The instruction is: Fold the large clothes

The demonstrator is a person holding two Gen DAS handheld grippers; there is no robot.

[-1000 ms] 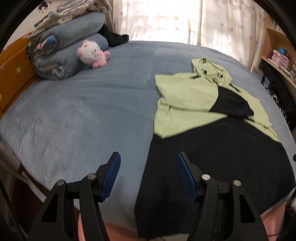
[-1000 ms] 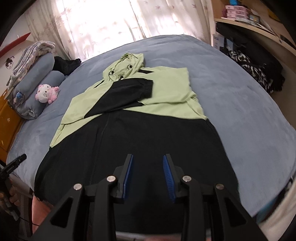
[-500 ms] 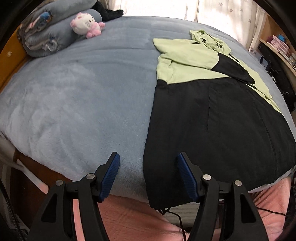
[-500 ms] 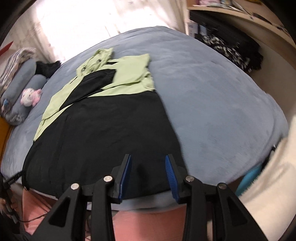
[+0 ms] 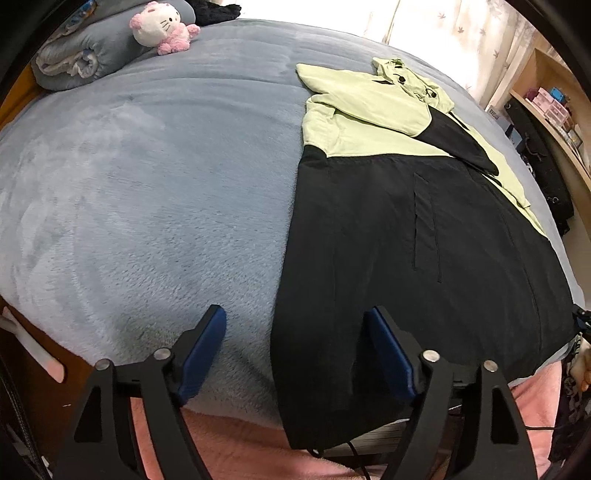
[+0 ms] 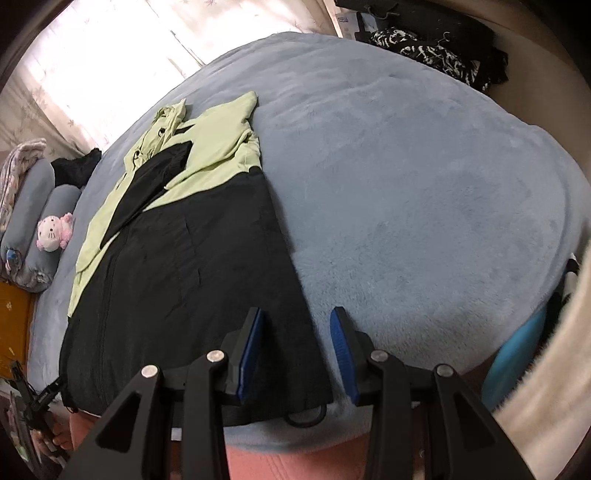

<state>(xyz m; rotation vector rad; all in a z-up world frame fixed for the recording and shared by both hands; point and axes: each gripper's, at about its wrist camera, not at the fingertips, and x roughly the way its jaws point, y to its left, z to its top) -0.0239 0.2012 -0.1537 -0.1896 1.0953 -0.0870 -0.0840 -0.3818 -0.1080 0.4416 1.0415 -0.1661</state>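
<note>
A large hooded jacket, light green on top and black below (image 5: 413, 236), lies flat on the grey-blue bed (image 5: 147, 184), sleeves folded in over the chest, hem hanging over the near edge. It also shows in the right wrist view (image 6: 184, 266). My left gripper (image 5: 295, 350) is open, its blue pads straddling the jacket's left hem corner just above the cloth. My right gripper (image 6: 297, 341) is open, its pads straddling the jacket's right hem corner. Neither holds anything.
A pink and white plush cat (image 5: 162, 26) and rolled grey bedding (image 5: 92, 55) lie at the head of the bed. Dark clothes (image 6: 424, 48) hang at the right. A pink sheet (image 5: 240, 443) shows below the bed's near edge. Shelves (image 5: 554, 107) stand at right.
Both grippers have dropped down and back toward the bed's near edge. The left now sits over the left hem corner, the right has shifted right to the right hem corner. Both stayed open.
</note>
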